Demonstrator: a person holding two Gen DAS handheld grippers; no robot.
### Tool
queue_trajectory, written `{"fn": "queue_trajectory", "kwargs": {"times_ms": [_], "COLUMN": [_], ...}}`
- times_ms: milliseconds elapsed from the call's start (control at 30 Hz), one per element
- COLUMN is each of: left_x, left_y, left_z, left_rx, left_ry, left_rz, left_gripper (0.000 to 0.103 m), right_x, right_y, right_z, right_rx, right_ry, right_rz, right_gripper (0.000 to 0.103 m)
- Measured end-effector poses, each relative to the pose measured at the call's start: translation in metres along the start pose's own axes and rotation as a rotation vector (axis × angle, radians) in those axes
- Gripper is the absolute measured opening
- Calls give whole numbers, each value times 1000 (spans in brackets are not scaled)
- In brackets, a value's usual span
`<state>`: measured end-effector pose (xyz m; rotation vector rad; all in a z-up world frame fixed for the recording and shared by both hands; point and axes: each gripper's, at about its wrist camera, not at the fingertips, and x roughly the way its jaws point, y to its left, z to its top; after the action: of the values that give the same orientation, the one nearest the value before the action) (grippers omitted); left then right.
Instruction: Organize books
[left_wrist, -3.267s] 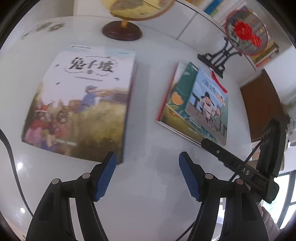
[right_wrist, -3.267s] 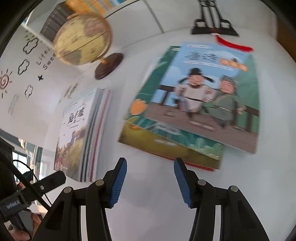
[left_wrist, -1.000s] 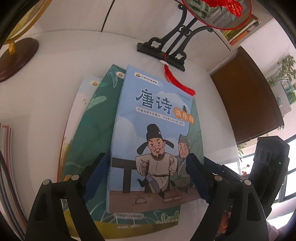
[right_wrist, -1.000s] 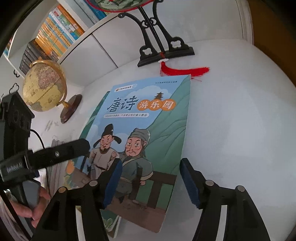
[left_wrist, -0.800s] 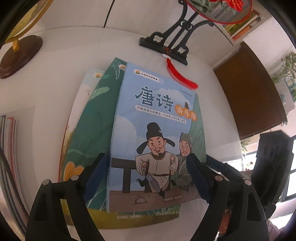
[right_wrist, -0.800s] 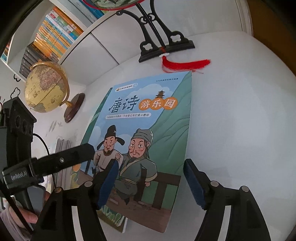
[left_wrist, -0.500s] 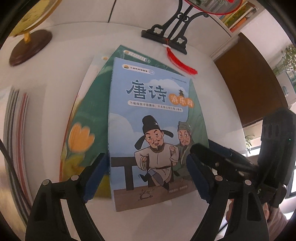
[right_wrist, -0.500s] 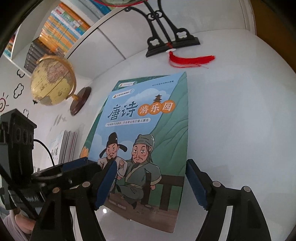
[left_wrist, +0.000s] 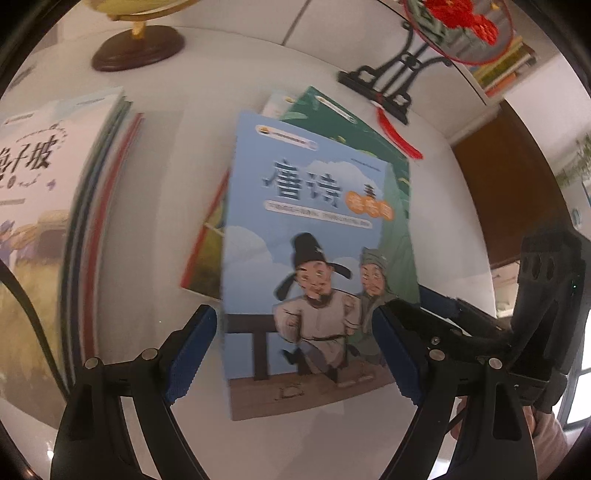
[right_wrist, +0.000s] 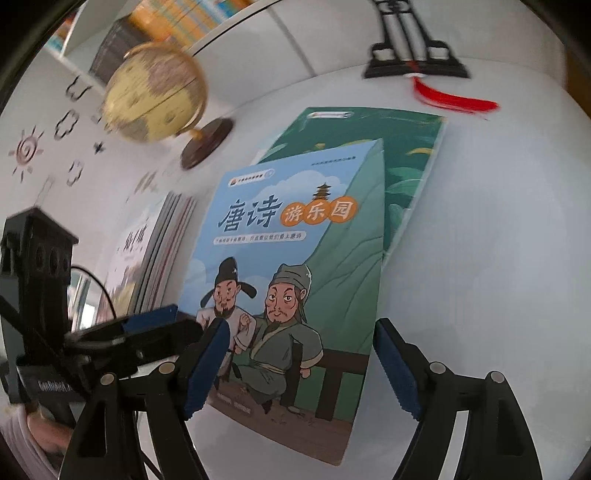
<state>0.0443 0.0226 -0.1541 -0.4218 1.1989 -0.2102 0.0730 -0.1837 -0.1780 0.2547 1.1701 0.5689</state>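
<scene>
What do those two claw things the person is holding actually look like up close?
Each is a black plastic tool. The left gripper and the right gripper both have two angular black fingers tipped with ridged blue pads, joined by silver pins. A boxy black camera housing sits on each, the left one's handle carries white lettering, and a thin black cable trails off.

Both wrist views look steeply down, at close range, onto the blue poetry book (left_wrist: 314, 258) (right_wrist: 295, 280). The left view faces it from its left side, the right from its right. Both share the globe (left_wrist: 138, 51) (right_wrist: 155, 90) beyond it.
</scene>
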Motion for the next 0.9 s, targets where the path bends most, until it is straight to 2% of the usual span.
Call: {"fn": "queue_trajectory", "kwargs": {"times_ms": [100, 200, 233, 267, 367, 433, 533, 567, 633, 733, 833, 900], "left_x": [-1, 8, 14, 16, 23, 23, 20, 16, 7, -8, -19, -27], "left_y": [4, 8, 9, 5, -3, -2, -2, -4, -9, -13, -5, -2], "left_z": [2, 5, 7, 8, 10, 10, 7, 5, 1, -5, -7, -10], "left_rx": [-14, -38, -40, -26, -16, -21, -39, -29, 16, 77, 51, 32], "left_ry": [-18, -4, 15, 9, 35, 40, 56, 52, 21, -2, -28, -60], "left_rz": [28, 23, 26, 24, 64, 58, 10, 9, 14, 22, -2, -3], "left_gripper": [84, 86, 87, 97, 99, 99, 85, 84, 77, 65, 54, 48], "right_x": [2, -2, -3, -3, 0, 1, 5, 6, 5, -7, -26, -33], "right_y": [-9, -18, -18, -18, -12, -9, -7, -6, -7, 5, 25, 36], "right_z": [1, -1, -2, -2, -3, -3, -4, -4, -5, -12, -18, -21], "right_rx": [52, 95, 95, 85, 26, 1, 29, 50, 80, 3, -118, -193], "right_ry": [5, -19, -23, -32, -68, -64, -22, -11, 7, -43, -104, -126], "right_rz": [-13, 6, 10, 13, 3, 5, 84, 90, 103, 50, 40, -14], "right_gripper": [79, 79, 79, 79, 85, 89, 87, 86, 77, 67, 59, 57]}}
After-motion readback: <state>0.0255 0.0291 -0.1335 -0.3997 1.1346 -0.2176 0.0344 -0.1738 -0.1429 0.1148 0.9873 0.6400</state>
